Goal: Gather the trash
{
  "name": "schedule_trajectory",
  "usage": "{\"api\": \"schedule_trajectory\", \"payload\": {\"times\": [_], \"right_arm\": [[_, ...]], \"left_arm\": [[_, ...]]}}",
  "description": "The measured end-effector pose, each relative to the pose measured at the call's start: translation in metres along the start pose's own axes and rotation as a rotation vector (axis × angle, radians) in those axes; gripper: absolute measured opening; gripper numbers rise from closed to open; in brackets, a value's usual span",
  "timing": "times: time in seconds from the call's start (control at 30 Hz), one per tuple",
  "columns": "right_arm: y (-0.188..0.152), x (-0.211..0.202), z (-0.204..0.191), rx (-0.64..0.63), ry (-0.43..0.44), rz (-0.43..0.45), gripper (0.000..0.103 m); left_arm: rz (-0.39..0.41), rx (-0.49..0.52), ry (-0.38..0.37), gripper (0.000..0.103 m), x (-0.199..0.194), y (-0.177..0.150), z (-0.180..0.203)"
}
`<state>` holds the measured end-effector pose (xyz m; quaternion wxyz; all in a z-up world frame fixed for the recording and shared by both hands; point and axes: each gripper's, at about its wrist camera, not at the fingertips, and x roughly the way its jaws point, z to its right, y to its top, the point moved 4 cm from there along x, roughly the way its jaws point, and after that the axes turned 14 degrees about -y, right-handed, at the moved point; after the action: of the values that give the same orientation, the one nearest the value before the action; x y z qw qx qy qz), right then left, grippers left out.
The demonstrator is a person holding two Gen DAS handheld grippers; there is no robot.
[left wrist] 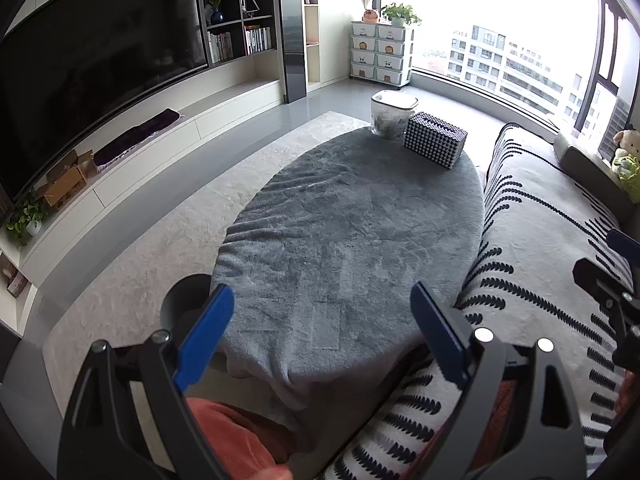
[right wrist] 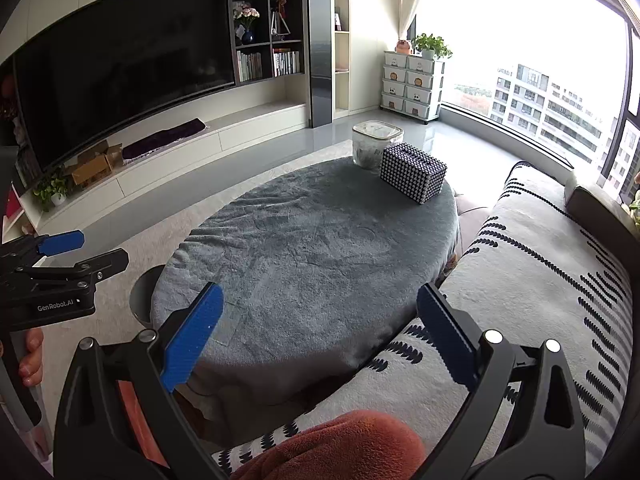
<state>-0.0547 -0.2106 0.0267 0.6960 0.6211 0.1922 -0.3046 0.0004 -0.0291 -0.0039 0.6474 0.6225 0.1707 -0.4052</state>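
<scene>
Orange cloth [right wrist: 344, 444] nearest. Left tongs [left wrist: 322, 328] and right tongs [right wrist: 320, 328] spread wide, pinching nothing. Oval table [right wrist: 304, 256] under grey cover; trash bin [right wrist: 376, 142] at far end, beside checkered box [right wrist: 414, 172]. Patterned sofa [right wrist: 540, 264] alongside.

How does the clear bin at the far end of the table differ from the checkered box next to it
The clear bin is see-through with rounded corners and an open top; the checkered box is opaque, black-and-white patterned and closed, with sharp edges. The bin stands taller and farther back. Both sit together on the grey-covered table.
</scene>
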Motion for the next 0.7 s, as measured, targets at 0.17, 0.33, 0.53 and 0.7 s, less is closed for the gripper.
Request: {"api": "schedule_trajectory", "payload": {"times": [0.17,0.33,0.53,0.7], "right_arm": [[0.0007,-0.0008,0.0005,0.000,0.001,0.000,0.094],[0.0020,-0.0032,-0.0009,-0.002,0.008,-0.002,0.094],[0.0035,-0.0065,-0.0016,0.001,0.008,0.003,0.094],[0.0035,-0.0045,-0.0004,0.002,0.005,-0.001,0.094]], "left_arm": [[0.003,0.004,0.003,0.089,-0.0001,0.0003,0.0000],[0.000,0.000,0.007,0.089,0.0023,-0.0005,-0.0010],[0.004,0.004,0.010,0.089,0.0022,-0.0002,-0.0017],[0.003,0.003,0.009,0.089,0.0023,0.0000,-0.0020]]}}
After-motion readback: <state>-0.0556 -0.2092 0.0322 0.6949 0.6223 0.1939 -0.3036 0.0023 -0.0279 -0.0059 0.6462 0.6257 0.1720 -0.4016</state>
